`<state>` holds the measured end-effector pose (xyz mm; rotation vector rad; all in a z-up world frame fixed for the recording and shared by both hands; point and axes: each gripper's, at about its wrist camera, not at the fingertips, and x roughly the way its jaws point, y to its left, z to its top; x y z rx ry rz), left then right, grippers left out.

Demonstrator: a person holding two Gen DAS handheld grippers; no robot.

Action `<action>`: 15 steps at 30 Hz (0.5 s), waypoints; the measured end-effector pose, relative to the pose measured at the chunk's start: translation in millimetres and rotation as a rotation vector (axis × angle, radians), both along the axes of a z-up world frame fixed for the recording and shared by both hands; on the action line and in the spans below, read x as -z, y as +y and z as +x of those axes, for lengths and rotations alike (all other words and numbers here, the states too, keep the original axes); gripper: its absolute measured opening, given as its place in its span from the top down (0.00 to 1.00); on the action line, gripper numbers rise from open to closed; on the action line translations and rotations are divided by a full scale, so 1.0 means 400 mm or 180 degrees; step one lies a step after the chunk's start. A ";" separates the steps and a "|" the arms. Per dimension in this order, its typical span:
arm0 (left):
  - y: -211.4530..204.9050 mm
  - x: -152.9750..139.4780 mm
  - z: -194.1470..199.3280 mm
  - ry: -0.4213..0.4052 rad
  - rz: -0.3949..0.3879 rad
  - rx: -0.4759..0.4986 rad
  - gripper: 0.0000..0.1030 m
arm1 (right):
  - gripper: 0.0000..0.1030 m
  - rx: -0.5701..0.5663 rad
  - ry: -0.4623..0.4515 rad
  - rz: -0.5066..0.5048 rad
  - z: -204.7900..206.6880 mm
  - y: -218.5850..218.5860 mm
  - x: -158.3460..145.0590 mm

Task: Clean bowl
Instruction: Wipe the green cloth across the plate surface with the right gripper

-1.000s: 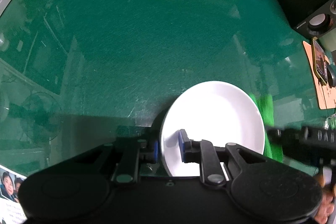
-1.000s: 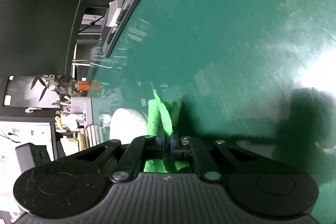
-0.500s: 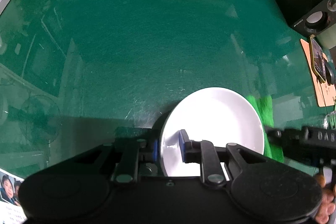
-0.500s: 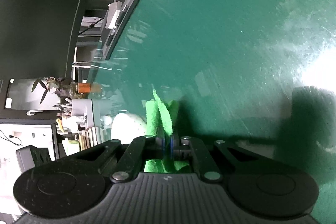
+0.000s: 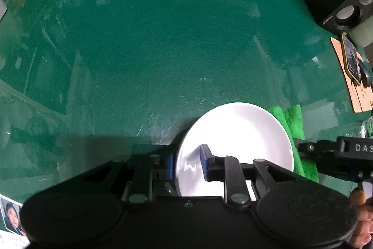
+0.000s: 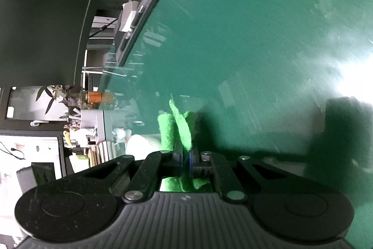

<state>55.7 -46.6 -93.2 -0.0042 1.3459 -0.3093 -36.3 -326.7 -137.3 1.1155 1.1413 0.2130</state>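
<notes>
while left gripper (image 5: 186, 163) pinches bowl (image 5: 235, 144) rim and right gripper (image 6: 185, 161) clamps green cloth (image 6: 179, 130), wiping pressure could tip bowl free

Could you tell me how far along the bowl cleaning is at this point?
Done: both pickups. The left tongs grip the rim of the white bowl, and the right tongs are shut on the green cloth. In hand: the cloth sits just outside the bowl's right edge. Left: wiping the inside, which the cloth hasn't reached yet.
</notes>
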 end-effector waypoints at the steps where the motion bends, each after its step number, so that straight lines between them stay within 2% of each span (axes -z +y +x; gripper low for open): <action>1: -0.001 0.000 0.000 -0.0003 0.0009 0.0009 0.78 | 0.95 -0.0001 0.0000 -0.0008 0.001 0.001 -0.001; 9: -0.011 -0.003 -0.005 -0.0048 0.0079 0.0046 0.77 | 0.95 -0.0026 -0.0130 -0.0030 0.086 0.039 0.004; 15: -0.025 -0.001 -0.002 -0.0106 0.0135 0.0191 0.75 | 0.95 -0.0042 -0.0096 0.0013 0.040 0.009 0.001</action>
